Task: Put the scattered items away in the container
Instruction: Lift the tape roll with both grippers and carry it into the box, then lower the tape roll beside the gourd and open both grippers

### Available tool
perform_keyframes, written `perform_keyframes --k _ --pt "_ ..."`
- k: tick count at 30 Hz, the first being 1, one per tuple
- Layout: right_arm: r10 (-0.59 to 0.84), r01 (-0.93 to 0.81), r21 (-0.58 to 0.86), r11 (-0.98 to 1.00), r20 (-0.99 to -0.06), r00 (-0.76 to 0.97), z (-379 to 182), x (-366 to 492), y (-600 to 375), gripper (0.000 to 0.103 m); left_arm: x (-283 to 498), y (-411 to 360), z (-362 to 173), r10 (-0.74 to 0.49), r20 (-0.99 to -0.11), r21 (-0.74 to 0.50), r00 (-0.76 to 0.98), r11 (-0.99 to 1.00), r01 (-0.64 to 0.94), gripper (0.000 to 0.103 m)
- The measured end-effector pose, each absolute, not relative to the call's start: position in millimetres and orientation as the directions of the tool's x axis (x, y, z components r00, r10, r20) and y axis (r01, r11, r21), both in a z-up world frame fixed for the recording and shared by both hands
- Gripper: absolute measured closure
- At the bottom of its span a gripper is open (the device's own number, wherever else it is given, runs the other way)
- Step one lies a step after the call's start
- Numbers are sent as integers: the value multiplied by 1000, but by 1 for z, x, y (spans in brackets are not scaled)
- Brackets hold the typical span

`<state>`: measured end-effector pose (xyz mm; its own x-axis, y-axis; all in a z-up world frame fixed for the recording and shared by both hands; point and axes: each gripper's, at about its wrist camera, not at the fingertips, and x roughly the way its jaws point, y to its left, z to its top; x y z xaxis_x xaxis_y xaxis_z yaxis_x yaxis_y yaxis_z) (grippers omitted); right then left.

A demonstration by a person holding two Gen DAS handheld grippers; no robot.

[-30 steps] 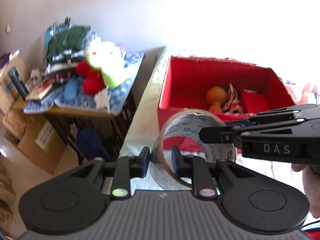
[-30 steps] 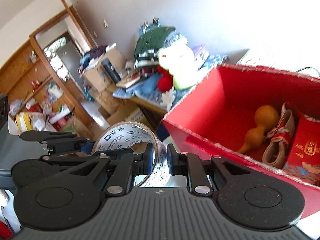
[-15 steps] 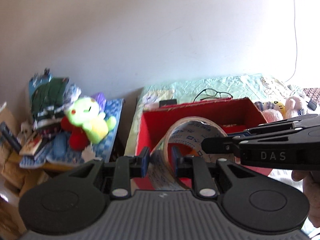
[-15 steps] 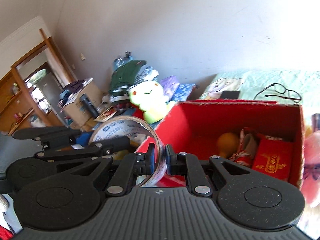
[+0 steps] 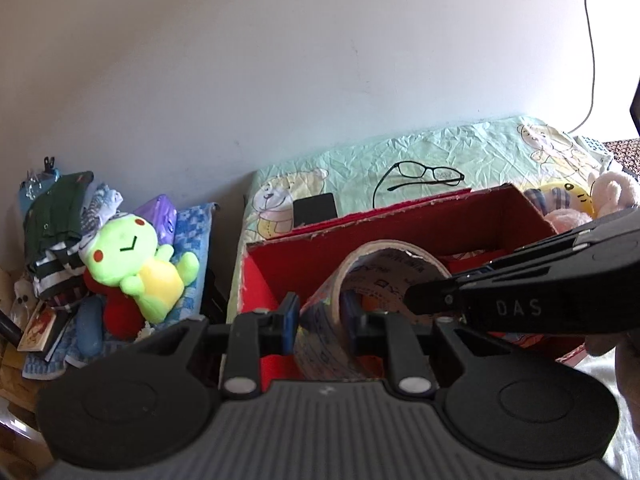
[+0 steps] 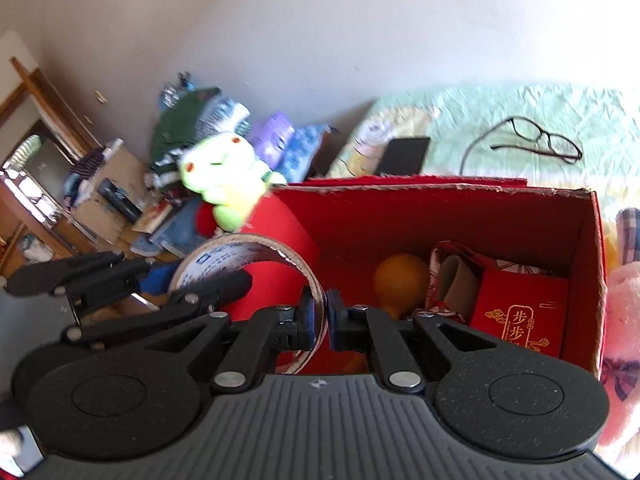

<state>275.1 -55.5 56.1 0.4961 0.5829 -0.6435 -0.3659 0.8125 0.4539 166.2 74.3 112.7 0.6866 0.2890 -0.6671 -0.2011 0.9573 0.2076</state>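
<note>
My left claw [image 5: 318,318] is clamped on the wall of the tape roll [image 5: 340,336], one pad outside and one inside the ring. My right claw [image 6: 319,320] pinches the opposite side of the same tape roll [image 6: 240,248] the same way. The roll stands on edge between them, its open hole facing forward and slightly sideways, its axis running roughly level, away from my left claw. It hangs over the near left corner of the red box [image 6: 440,216], just ahead of both claws. Beyond my right claw, inside the box, lie an orange gourd [image 6: 400,280] and a red packet [image 6: 520,312].
</note>
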Motion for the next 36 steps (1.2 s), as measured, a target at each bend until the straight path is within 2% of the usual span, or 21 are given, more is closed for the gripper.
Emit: perform_keyframes --k 7,13,21,24,28,36 --pt "556 -349 439 828 -723 409 37 312 -39 96 197 99 85 267 -731 184 628 963 -194 85" --pt "557 -386 424 819 -749 359 23 334 -26 96 214 112 67 289 -757 226 587 957 -179 84" --pt "522 -408 377 832 -782 341 7 351 -13 96 234 125 41 273 -813 221 514 962 -160 82" --pt "489 -412 337 847 -798 353 4 353 -7 94 237 125 38 284 -809 244 514 959 -144 80" --pt "474 -412 324 851 -812 340 3 357 -5 95 243 126 39 264 -810 228 523 964 -134 72" --pt "446 -404 297 865 -826 346 2 360 1 96 236 119 40 253 -796 241 551 966 -95 72"
